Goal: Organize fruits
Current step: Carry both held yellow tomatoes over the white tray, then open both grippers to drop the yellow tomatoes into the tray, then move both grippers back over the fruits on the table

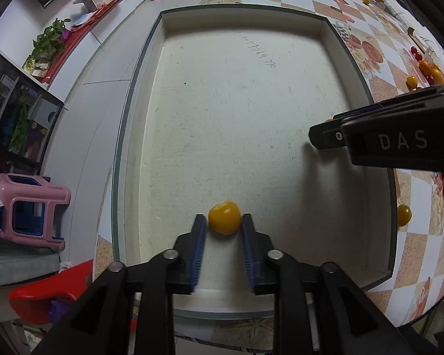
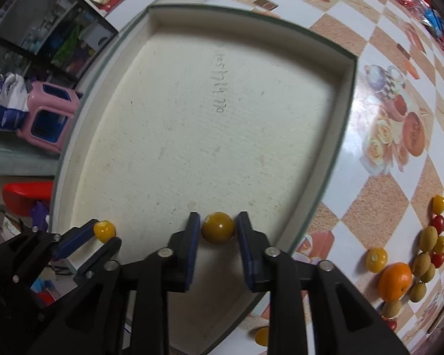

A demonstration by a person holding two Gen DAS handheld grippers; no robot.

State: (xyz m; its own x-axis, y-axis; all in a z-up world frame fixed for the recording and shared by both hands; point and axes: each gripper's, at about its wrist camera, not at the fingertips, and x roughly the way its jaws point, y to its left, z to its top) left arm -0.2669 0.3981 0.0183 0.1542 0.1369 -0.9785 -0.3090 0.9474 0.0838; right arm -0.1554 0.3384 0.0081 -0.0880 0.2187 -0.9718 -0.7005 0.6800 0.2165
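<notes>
Fruits: two small yellow ones lie inside the shallow white box (image 1: 281,148), one between each pair of tongs.

Left wrist view: left tongs (image 1: 223,222) parted, blue pads on either side of a yellow fruit (image 1: 224,217) resting on the box floor near the close wall. A thin gap shows on each side; the pads do not press it. This fruit is bright yellow-orange, slightly lumpy, matte. Further out at the right, the right tongs (image 1: 325,137) reach in over the box's right wall; from this view their jaw state cannot be told. Beyond that wall, on the checkered desk (image 1: 423,245), a lone yellow fruit (image 1: 403,214) lies close to the box.

Right wrist view: right tongs (image 2: 217,227) stand open around a second yellow fruit (image 2: 218,227), darker and glossier, with a small highlight, on the box floor by the close right corner. Left pad is just beside it, right pad near-touching; no squeeze visible. Only this view shows the left tongs (image 2: 103,238) from the side, fruit between their tips. Only here is the loose pile (image 2: 423,254) on the desk clear: an orange (image 2: 395,281), pale green-yellow ovals, small red and yellow ones. Handwritten digits (image 2: 220,82) mark the box floor further back.
</notes>
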